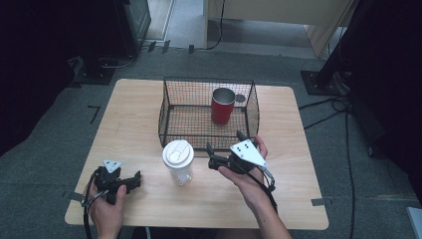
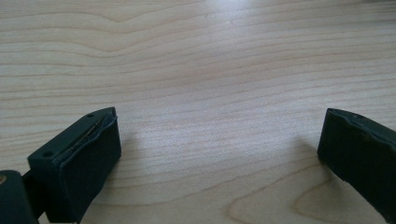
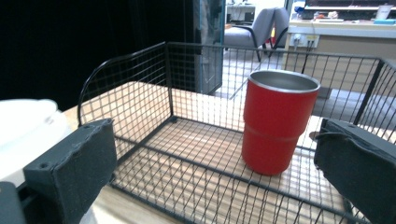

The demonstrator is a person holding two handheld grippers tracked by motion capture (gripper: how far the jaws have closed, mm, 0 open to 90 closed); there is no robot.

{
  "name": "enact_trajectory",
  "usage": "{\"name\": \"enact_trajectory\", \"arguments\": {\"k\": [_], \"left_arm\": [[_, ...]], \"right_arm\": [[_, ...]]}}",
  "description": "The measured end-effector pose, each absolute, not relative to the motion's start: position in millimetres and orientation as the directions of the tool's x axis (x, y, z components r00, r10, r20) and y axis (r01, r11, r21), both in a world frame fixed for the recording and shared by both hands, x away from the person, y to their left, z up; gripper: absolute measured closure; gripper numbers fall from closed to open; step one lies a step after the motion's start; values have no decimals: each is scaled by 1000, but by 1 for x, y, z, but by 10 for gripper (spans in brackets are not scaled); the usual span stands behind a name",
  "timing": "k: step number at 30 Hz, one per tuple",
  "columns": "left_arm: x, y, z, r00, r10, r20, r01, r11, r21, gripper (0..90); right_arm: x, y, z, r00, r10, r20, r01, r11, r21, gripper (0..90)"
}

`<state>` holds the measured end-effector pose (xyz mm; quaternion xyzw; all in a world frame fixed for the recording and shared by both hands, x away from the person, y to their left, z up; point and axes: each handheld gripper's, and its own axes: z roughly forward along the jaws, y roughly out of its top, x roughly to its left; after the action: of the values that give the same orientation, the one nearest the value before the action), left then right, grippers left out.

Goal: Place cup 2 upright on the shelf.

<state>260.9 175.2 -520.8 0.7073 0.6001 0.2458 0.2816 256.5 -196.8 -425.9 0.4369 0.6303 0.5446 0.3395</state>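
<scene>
A red metal cup [image 1: 222,106] stands upright in a black wire basket [image 1: 171,107], toward its back right. In the right gripper view the red cup [image 3: 278,122] is ahead, behind the basket's [image 3: 140,93] near wall. A clear cup with a white lid [image 1: 178,161] stands just in front of the basket, and its white lid [image 3: 25,123] shows behind my left jaw in that view. My right gripper [image 1: 225,144] is open, just right of the lidded cup. My left gripper [image 1: 130,186] is open near the table's front left, low over bare wood [image 2: 210,84].
The wooden table [image 1: 134,107] has bare room left of the basket and along the front edge. Cables [image 1: 343,129] run over the grey floor to the right. Dark stands and equipment lie beyond the far edge.
</scene>
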Motion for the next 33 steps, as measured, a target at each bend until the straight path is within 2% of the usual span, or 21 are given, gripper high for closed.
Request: {"name": "enact_trajectory", "arguments": {"k": [21, 33], "left_arm": [[261, 175, -521, 159, 987, 10, 710, -121, 694, 0], [261, 175, -521, 159, 987, 10, 711, -122, 693, 0]], "right_arm": [[226, -174, -453, -497, 865, 77, 221, 40, 974, 0], [221, -158, -463, -542, 837, 80, 232, 57, 971, 0]]}}
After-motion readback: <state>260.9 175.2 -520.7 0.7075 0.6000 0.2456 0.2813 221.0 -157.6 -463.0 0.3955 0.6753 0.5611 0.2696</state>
